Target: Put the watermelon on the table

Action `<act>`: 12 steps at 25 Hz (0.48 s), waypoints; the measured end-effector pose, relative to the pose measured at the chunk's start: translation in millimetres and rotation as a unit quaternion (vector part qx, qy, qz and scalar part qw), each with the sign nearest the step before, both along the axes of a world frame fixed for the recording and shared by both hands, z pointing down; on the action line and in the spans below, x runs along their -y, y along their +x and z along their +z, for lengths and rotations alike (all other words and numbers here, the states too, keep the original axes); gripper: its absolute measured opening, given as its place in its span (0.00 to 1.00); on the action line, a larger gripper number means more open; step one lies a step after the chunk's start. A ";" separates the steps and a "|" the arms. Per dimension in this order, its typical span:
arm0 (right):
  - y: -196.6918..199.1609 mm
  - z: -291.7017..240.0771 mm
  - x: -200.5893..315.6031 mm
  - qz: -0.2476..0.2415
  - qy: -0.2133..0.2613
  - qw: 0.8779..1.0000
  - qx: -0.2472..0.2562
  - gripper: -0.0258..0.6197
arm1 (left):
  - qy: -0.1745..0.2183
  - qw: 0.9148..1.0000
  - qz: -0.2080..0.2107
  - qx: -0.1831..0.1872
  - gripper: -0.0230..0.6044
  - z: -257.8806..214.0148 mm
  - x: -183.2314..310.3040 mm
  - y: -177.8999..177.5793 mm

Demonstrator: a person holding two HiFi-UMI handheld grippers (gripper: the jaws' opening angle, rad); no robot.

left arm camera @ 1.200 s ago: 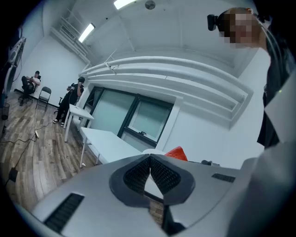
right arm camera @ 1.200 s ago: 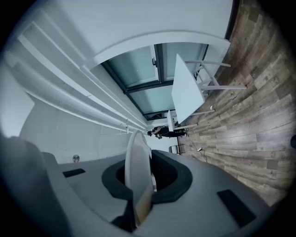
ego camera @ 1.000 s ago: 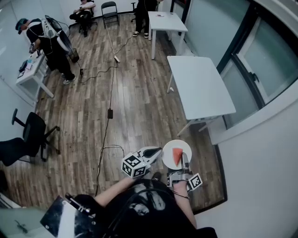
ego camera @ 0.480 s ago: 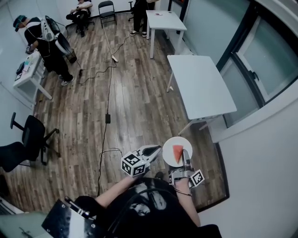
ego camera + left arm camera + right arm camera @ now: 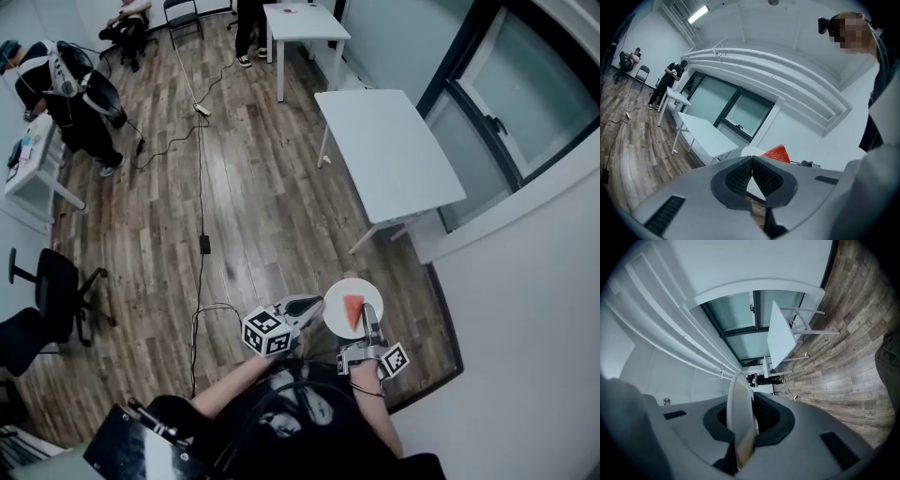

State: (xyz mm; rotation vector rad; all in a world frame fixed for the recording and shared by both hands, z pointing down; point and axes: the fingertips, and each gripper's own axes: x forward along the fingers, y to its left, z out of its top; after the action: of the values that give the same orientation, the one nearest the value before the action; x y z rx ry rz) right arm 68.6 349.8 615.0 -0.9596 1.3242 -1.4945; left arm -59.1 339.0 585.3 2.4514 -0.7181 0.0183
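Observation:
A red watermelon slice (image 5: 353, 310) lies on a small white plate (image 5: 343, 295), held in the air over the wooden floor. My right gripper (image 5: 367, 317) is shut on the plate's near rim; in the right gripper view the plate (image 5: 739, 404) stands edge-on between the pads. To the plate's left, my left gripper (image 5: 318, 303) is shut with nothing in it. Its view shows the closed tips (image 5: 751, 160), with the watermelon slice (image 5: 777, 153) and plate (image 5: 749, 151) just beyond. The long white table (image 5: 389, 150) stands ahead by the window.
A second white table (image 5: 298, 21) stands farther back. People stand and sit at the far left (image 5: 66, 89). A black cable (image 5: 201, 178) runs along the floor. An office chair (image 5: 42, 291) is at the left. A glass wall (image 5: 525, 89) and a white wall close the right side.
The white table and the floor have slid down and left in the head view. Both grippers keep their places in it, the right one still shut on the plate.

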 end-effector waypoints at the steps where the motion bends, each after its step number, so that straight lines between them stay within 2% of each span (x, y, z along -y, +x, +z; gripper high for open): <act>1: 4.9 1.7 0.9 0.010 0.001 1.000 0.004 0.10 | -0.005 1.000 0.003 -0.002 0.04 2.5 -0.9 1.9; 5: 15.1 4.8 13.0 0.029 0.004 0.999 0.020 0.10 | -0.013 1.000 0.007 0.002 0.04 8.5 10.1 7.7; 7: 18.3 8.1 24.5 0.019 -0.004 1.000 0.018 0.10 | -0.013 1.000 0.002 0.004 0.04 8.0 26.1 14.1; 12: 47.4 7.5 74.1 0.011 0.003 1.000 0.026 0.10 | -0.011 1.000 0.002 0.011 0.04 4.8 79.8 49.8</act>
State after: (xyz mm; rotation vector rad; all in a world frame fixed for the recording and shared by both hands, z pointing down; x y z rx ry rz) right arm 116.0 275.7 622.5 -0.9234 1.2765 -1.4891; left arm -9.3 259.3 590.1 2.4344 -0.7198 0.0554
